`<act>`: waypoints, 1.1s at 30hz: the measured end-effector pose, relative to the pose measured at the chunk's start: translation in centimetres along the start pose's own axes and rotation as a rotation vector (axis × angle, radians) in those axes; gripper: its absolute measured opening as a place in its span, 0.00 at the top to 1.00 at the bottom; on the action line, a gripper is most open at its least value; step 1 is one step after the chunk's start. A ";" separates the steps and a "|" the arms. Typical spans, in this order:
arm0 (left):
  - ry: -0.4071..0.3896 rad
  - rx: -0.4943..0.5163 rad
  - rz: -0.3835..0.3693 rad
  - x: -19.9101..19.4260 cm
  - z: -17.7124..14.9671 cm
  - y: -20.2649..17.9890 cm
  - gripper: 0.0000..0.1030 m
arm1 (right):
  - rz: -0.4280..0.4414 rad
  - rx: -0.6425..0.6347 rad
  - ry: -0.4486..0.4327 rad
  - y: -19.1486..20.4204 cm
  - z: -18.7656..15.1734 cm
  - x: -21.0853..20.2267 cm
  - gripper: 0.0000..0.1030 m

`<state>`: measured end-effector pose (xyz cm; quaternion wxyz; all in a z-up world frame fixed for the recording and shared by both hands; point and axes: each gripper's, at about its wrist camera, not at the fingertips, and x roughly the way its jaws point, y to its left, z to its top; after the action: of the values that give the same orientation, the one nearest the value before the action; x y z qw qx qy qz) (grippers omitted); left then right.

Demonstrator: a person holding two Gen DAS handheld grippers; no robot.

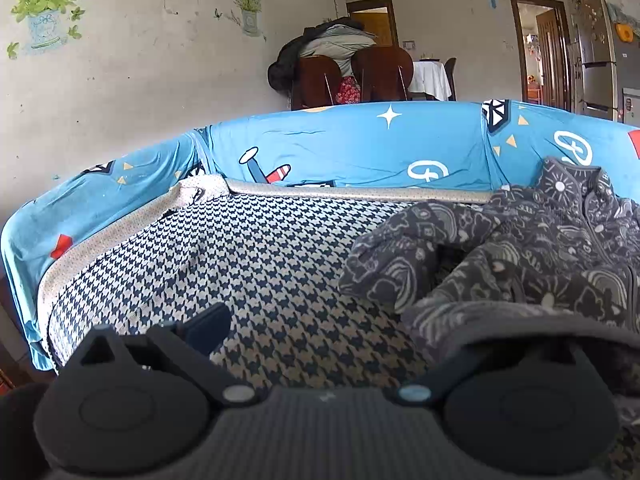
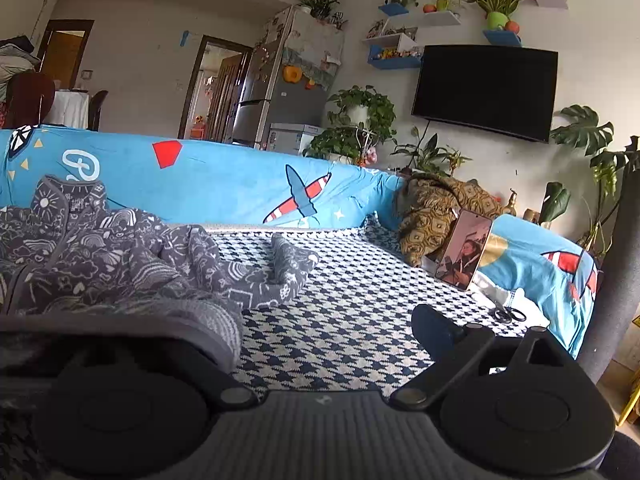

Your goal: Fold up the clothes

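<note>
Left wrist view: the left gripper (image 1: pixel 372 332) stands over a sofa seat covered in one navy-and-cream houndstooth cloth (image 1: pixel 248 256). Only one finger (image 1: pixel 208 328) is visible, at the left; the other is buried under a fold of the garment, so I cannot tell whether the tongs are wide, narrow or holding cloth. The single task item — a dark grey printed fleece garment (image 1: pixel 520 248) — lies crumpled on the right half of the seat, its top edge against the blue cartoon-print sofa cover (image 1: pixel 360 148). Behind the sofa: two brown chair backs (image 1: pixel 352 76) with a heap of clothing piled above them, two doorways and one refrigerator (image 1: pixel 600 60).

Right wrist view: the right gripper (image 2: pixel 320 336) has its jaws spread wide. One finger (image 2: pixel 436 328) shows bare over the houndstooth cloth at the right; the other lies beneath a garment fold at the left. The pads are not seen pressing on fabric. The fleece garment occupies the left of the seat, one sleeve (image 2: pixel 288 264) trailing towards the middle. Counted at the right — one phone (image 2: pixel 464 248) propped upright against one gold-patterned cushion (image 2: pixel 432 216), one pair of scissors (image 2: pixel 508 314), one wall television (image 2: pixel 484 88).
</note>
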<state>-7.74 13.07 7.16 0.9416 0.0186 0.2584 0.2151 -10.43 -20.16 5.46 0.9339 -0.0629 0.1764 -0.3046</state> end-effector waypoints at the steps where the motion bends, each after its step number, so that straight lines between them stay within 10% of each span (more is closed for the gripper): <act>1: 0.002 0.002 0.000 -0.1 -0.1 0.1 0.00 | 0.005 0.002 0.012 -0.1 -0.1 0.2 0.07; 33: 0.295 0.178 -0.086 2.2 -4.4 -0.7 0.00 | 0.204 -0.097 0.307 -0.2 -4.9 1.0 0.01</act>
<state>-7.91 13.00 2.17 0.8965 0.0593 0.4123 0.1512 -11.59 -21.02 0.65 0.9180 -0.0425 0.3367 -0.2052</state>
